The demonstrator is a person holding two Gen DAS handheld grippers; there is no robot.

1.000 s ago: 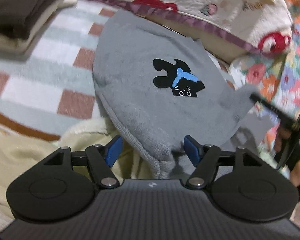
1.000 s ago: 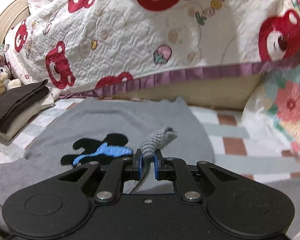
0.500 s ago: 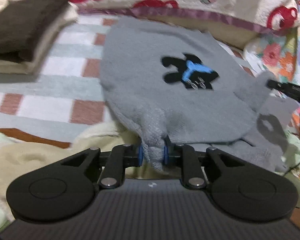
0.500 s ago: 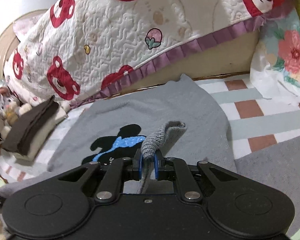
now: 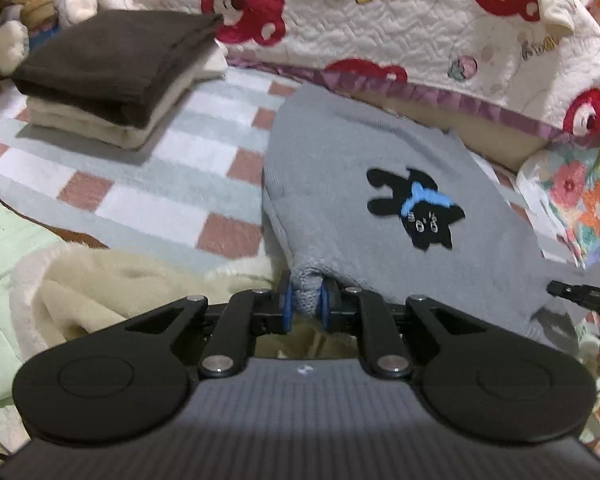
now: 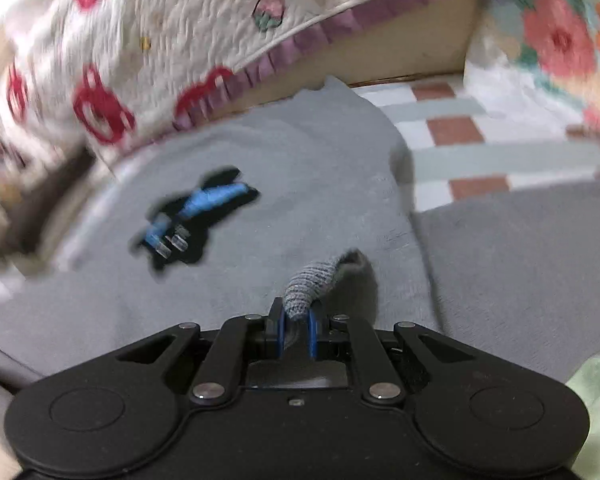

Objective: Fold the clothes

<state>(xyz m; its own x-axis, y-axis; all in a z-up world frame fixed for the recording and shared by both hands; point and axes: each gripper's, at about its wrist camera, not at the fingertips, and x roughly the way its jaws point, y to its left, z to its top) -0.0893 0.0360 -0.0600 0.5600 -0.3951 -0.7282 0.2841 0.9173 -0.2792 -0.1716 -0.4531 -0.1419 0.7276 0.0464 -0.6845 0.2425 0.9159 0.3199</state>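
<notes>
A grey knit sweater [image 5: 364, 168] with a black cat patch [image 5: 416, 212] lies spread on the checked bedcover [image 5: 172, 184]. My left gripper [image 5: 305, 307] is shut on its ribbed edge at the near left corner. My right gripper [image 6: 297, 330] is shut on another ribbed grey edge [image 6: 310, 284] of the same sweater [image 6: 300, 184]. The patch also shows in the right wrist view [image 6: 192, 216]. The right gripper's tip shows at the right edge of the left wrist view [image 5: 580, 292].
A folded stack of brown and cream clothes [image 5: 112, 76] sits at the far left. A bear-print quilt [image 5: 380, 16] hangs along the back. A cream fleece blanket [image 5: 112, 288] lies near left, a floral sheet [image 5: 580, 196] at right, a plush toy [image 5: 32, 4] in the corner.
My left gripper closed on the sweater's ribbed edge and has pulled back and lifted a little. My right gripper, still holding its edge, swung toward the left over the sweater.
</notes>
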